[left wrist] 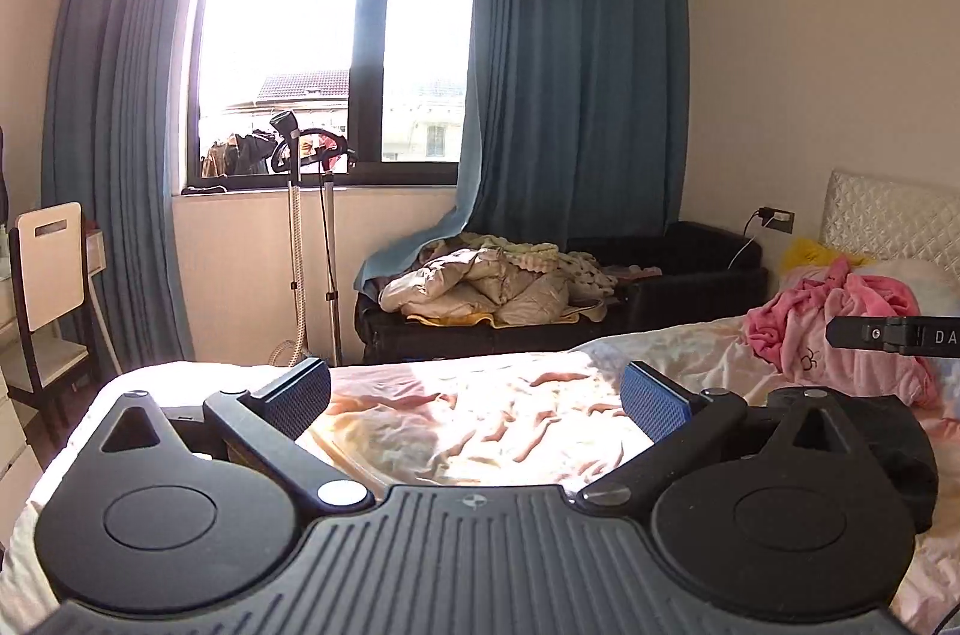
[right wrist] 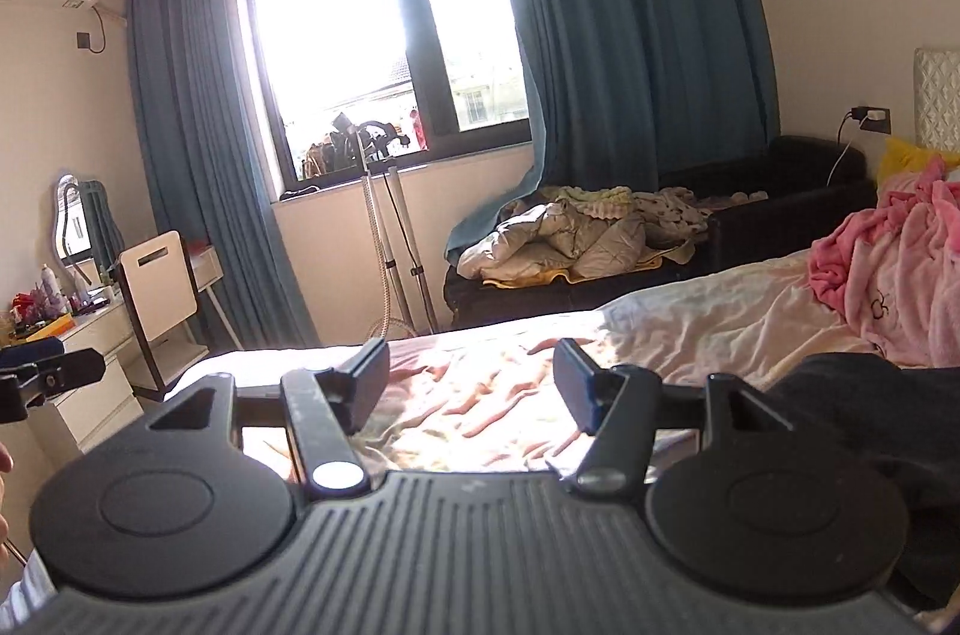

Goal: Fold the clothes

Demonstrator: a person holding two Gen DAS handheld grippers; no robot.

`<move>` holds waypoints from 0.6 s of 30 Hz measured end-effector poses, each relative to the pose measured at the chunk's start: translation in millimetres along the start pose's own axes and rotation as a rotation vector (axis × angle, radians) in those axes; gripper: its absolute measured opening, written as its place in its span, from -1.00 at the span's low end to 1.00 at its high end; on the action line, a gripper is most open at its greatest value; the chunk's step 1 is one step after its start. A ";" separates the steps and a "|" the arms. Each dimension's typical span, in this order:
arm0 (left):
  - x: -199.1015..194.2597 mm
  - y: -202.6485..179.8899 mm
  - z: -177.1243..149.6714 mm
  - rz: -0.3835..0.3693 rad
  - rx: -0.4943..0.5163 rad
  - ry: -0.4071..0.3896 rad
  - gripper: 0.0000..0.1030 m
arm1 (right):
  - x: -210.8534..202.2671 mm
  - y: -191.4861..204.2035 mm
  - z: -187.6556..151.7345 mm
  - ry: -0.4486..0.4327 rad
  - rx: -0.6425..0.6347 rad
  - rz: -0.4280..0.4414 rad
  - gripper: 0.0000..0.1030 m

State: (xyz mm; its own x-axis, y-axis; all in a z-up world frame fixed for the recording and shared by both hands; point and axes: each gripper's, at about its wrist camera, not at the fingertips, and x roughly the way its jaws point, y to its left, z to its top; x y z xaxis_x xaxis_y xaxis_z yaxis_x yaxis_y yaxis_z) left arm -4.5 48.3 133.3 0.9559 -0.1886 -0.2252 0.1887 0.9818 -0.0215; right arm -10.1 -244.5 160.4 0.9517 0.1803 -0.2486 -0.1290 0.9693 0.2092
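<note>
Both claws, left gripper [left wrist: 474,398] and right gripper [right wrist: 471,377], gaped empty above the bed [left wrist: 480,431]; pink clothes [left wrist: 840,329] sat by its headboard end.

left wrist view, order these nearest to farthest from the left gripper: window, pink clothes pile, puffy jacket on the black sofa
From the left gripper:
1. pink clothes pile, on the bed, right side.
2. puffy jacket, on the black sofa beyond the bed.
3. window, in the far wall, upper left.
</note>
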 end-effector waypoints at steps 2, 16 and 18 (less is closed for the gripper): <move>4.4 9.2 -21.2 0.039 -0.025 -0.009 1.00 | 10.9 7.9 -14.0 -0.011 -0.025 0.008 0.19; 62.1 25.0 -92.4 0.170 -0.087 0.028 1.00 | 78.2 -4.8 -107.9 -0.003 -0.118 0.045 0.21; 68.1 20.8 -97.6 0.172 -0.084 0.046 1.00 | 82.9 -9.1 -119.1 0.012 -0.119 0.041 0.21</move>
State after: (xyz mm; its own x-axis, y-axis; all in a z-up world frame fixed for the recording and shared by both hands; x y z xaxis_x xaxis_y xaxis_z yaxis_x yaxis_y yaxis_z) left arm 42.6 58.0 22.4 0.9607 -0.0187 -0.2769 0.0023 0.9982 -0.0595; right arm 36.8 -218.4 25.2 0.9416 0.2219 -0.2534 -0.2011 0.9739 0.1056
